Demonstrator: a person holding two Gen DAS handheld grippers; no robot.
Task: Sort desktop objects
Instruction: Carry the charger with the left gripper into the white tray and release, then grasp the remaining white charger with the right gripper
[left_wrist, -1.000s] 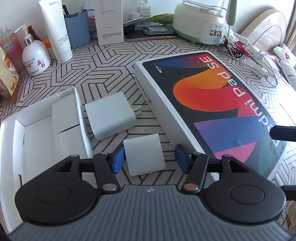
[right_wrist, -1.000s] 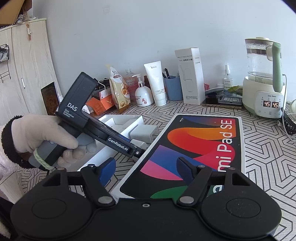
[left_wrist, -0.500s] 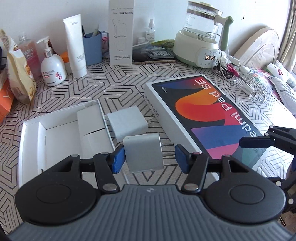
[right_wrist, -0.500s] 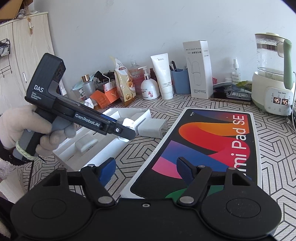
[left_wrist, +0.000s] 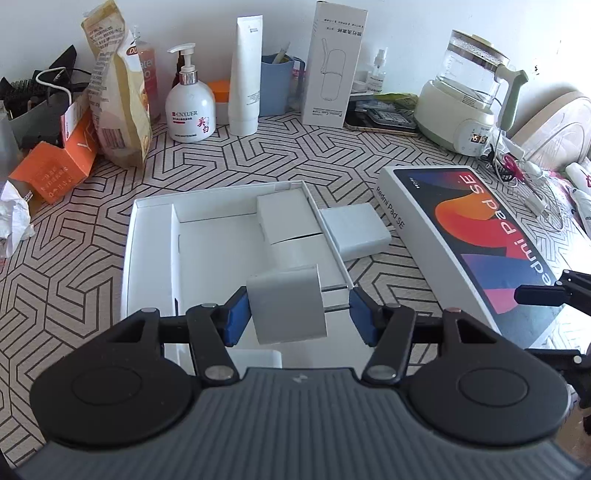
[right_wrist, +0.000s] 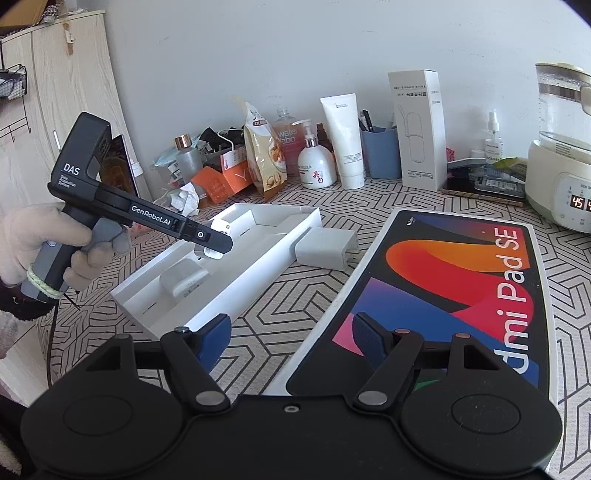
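My left gripper (left_wrist: 293, 314) is shut on a small white charger (left_wrist: 286, 304) by its body and prongs, and holds it above the open white box tray (left_wrist: 147, 236). In the right wrist view the left gripper (right_wrist: 216, 245) hangs over the tray (right_wrist: 295, 229), where another white adapter (right_wrist: 184, 280) lies in a compartment. A larger white charger (left_wrist: 354, 230) lies on the table between the tray and the Redmi Pad SE box (left_wrist: 480, 240). My right gripper (right_wrist: 291, 343) is open and empty above the near end of that box (right_wrist: 461, 295).
Along the back wall stand a snack bag (left_wrist: 118, 85), a pump bottle (left_wrist: 190, 110), a white tube (left_wrist: 243, 74), a blue cup (left_wrist: 277, 88), a tall white carton (left_wrist: 332, 62) and a kettle (left_wrist: 465, 110). An orange box (left_wrist: 51, 166) sits at left, cables (left_wrist: 524, 177) at right.
My left gripper has lifted the small charger off the table and carried it left, over the white tray. The right gripper has stayed open above the tablet box.
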